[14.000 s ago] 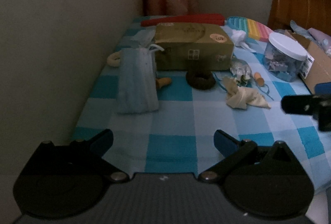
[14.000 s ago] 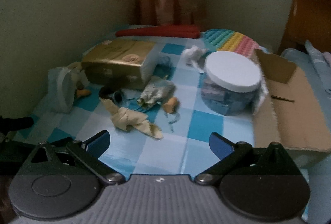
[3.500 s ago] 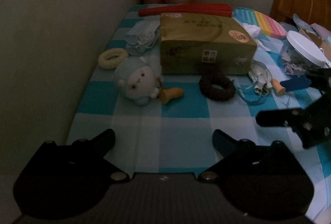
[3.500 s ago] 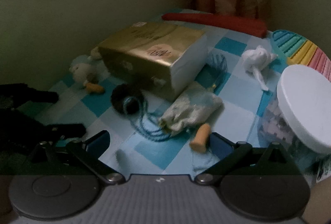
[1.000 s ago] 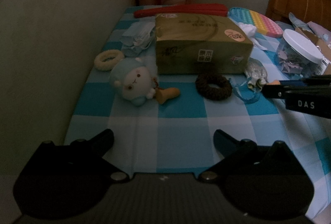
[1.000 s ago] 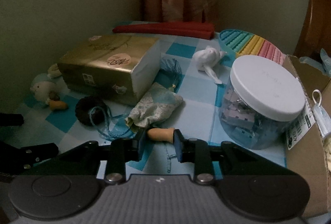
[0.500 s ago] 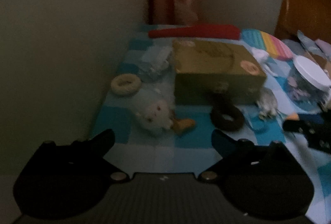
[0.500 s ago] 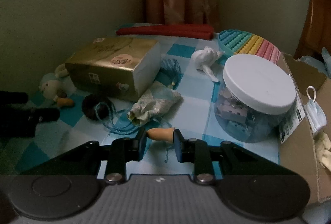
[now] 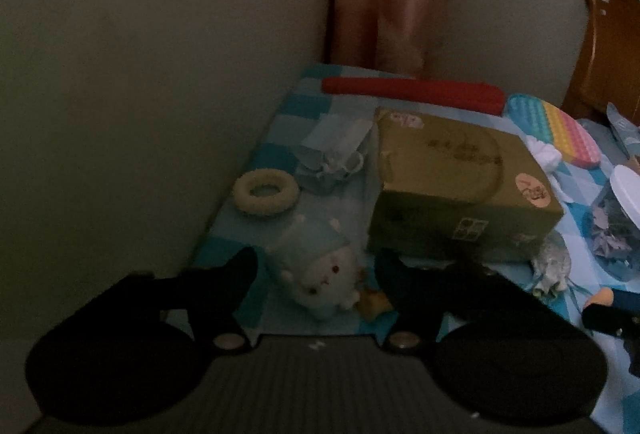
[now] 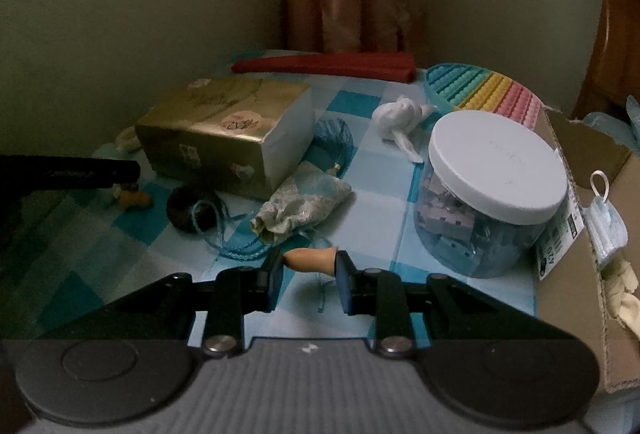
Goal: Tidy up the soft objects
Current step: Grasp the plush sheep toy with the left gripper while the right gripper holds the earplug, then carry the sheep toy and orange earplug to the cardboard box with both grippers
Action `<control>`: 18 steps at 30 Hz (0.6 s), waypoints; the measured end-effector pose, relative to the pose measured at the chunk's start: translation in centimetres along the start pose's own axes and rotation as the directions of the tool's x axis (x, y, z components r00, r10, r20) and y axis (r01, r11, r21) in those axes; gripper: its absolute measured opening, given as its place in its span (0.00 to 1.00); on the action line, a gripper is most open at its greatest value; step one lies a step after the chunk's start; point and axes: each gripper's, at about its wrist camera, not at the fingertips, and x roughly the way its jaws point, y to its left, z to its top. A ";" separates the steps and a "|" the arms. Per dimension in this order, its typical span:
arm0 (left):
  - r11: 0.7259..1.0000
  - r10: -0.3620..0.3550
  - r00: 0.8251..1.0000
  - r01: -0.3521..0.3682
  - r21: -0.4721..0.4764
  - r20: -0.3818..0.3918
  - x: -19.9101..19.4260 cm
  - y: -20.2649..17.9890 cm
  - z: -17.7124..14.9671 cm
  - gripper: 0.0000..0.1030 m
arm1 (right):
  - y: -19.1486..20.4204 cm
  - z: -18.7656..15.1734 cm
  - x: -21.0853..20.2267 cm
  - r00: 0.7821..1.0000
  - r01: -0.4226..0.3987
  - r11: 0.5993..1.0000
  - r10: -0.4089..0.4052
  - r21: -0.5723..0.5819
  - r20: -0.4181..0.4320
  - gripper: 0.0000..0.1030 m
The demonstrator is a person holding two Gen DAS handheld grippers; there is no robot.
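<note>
A white plush sheep [image 9: 320, 274] with a pale blue hood lies on the checked blue cloth [image 9: 280, 145] near the wall. My left gripper [image 9: 318, 266] straddles it. Its jaws are closing, with narrow gaps still showing between the fingers [image 9: 240, 274] and the plush. A small orange foam cone [image 10: 310, 260] is pinched between the pads of my right gripper [image 10: 310, 268], a little above the cloth. A second orange piece [image 9: 374, 300] lies against the sheep's right side. A cream hair ring [image 9: 266, 191], a dark scrunchie [image 10: 188, 211] and a floral pouch [image 10: 304, 203] also lie on the cloth.
A gold tissue box [image 9: 460, 185] stands just beyond the sheep. A plastic jar [image 10: 496, 189] with a white lid stands at the right, beside a cardboard box [image 10: 592, 274] holding a face mask. A red roll [image 10: 328, 65], a rainbow pop mat [image 10: 488, 89] and a white cloth [image 10: 400, 117] lie at the back. The wall is close on the left.
My left gripper has moved forward over the plush sheep and its jaws have narrowed around it. The right gripper still holds the orange cone and has hardly moved.
</note>
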 end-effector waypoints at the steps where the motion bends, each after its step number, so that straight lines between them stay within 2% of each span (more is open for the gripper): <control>1: 1.000 -0.003 1.000 0.003 -0.005 -0.006 0.2 0.1 0.0 0.53 | 0.0 0.0 0.0 1.000 0.000 1.000 0.000 -0.001 -0.001 0.31; 9: 1.000 -0.026 1.000 0.026 -0.007 0.005 -0.5 0.5 -0.1 0.50 | 0.0 -0.2 -0.4 1.000 -0.014 1.000 0.014 -0.011 -0.002 0.31; 14: 0.999 -0.039 0.999 0.039 0.033 0.019 -2.7 0.2 0.4 0.50 | 0.4 -0.2 -1.7 1.000 -0.023 0.999 0.023 -0.026 0.018 0.31; 18: 0.990 -0.072 0.997 0.071 0.120 0.004 -4.9 -0.7 0.4 0.50 | 0.6 -0.2 -2.9 0.999 -0.030 0.999 0.031 -0.039 0.026 0.31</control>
